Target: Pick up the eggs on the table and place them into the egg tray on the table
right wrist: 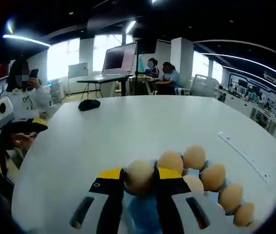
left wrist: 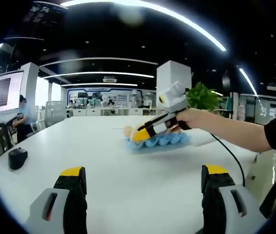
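Egg (right wrist: 139, 176) sits clamped between the yellow-tipped jaws of the right gripper (right wrist: 139, 181), which in the right gripper view rise from six o'clock with the egg at their tips, its long axis roughly upright between them. Just past it, toward four o'clock, the blue egg tray (right wrist: 140, 210) lies beneath and beyond the jaws, a curved row of other eggs (right wrist: 212, 176) already seated in its cups, so the held egg hangs directly over the tray's near end; my judgement is that the coming move is a short lowering into a free cup, though which cup is free is hidden by the jaws. In the left gripper view the left gripper (left wrist: 143, 187) stands with jaws wide apart, holding nothing, low over the bare white counter (left wrist: 104, 156), the tray well away at twelve o'clock. The right gripper is plainly the nearer. A black mouse (left wrist: 17, 158) lies at nine o'clock
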`<state>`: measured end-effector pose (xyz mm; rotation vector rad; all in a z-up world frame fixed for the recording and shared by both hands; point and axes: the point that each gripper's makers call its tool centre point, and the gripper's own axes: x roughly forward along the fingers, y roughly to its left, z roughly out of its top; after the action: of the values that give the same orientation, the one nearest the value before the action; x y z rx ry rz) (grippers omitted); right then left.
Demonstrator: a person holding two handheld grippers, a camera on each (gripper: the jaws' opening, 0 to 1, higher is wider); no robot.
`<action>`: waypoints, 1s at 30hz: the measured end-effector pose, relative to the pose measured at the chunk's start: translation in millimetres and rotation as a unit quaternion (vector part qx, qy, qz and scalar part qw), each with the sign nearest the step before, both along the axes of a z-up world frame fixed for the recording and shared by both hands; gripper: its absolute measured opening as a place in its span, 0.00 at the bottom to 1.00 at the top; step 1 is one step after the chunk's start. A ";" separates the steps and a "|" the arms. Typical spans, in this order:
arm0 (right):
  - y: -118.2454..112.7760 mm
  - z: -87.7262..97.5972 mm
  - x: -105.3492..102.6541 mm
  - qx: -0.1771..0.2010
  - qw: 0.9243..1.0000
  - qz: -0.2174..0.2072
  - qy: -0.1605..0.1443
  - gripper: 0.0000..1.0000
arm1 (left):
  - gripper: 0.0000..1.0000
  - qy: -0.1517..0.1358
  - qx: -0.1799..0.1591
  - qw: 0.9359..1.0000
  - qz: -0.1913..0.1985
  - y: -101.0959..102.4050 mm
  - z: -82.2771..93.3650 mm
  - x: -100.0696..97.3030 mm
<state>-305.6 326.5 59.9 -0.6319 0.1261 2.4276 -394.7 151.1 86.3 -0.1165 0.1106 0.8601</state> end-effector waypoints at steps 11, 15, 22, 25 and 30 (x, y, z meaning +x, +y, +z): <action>2.4 -1.6 -1.8 -0.006 1.000 0.004 0.000 0.27 | 1.00 -0.001 -0.001 1.000 0.003 1.5 -0.1 -2.7; 1.2 -1.2 -2.6 -0.008 1.000 0.006 0.004 0.27 | 1.00 -0.001 -0.001 1.000 0.004 1.5 -0.1 -3.6; -0.7 -1.3 -2.4 -0.009 1.000 0.008 0.004 0.28 | 1.00 -0.003 -0.003 1.000 0.004 0.2 -0.3 -4.3; -3.4 -1.7 -1.8 -0.010 1.000 0.008 0.006 0.29 | 1.00 -0.004 -0.002 1.000 0.007 0.1 -0.1 -6.7; -2.2 0.7 0.7 -0.007 1.000 0.007 0.007 0.34 | 1.00 -0.004 -0.003 1.000 0.009 0.3 -0.5 -7.5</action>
<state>-304.9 324.3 60.6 -0.6230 0.1456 2.4473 -402.2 151.4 85.7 -0.1267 0.1037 0.8771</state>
